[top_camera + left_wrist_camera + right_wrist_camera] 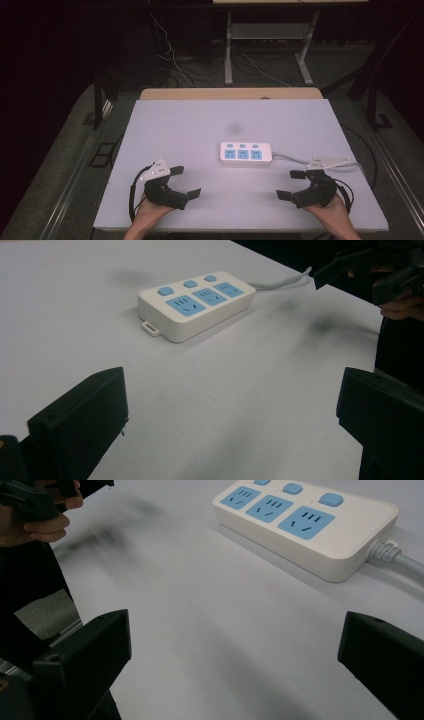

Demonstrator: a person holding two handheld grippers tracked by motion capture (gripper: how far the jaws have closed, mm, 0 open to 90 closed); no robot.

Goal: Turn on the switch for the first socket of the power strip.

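A white power strip (246,153) with three blue sockets and three blue buttons lies right of the table's middle; its grey cable (292,158) runs off to the right. The power strip (196,304) lies ahead of my left gripper, and the power strip (306,524) is close in the right gripper view. My left gripper (185,181) rests open near the front left, its jaws wide apart and holding nothing. My right gripper (291,184) is open at the front right, also with nothing between its jaws. Both point inward toward each other.
The white tabletop (190,130) has a wooden strip (230,93) along its far edge. Beyond it are a desk frame (265,45) and loose cables on the floor (175,60). The other hand's gripper (370,270) shows at top right of the left gripper view.
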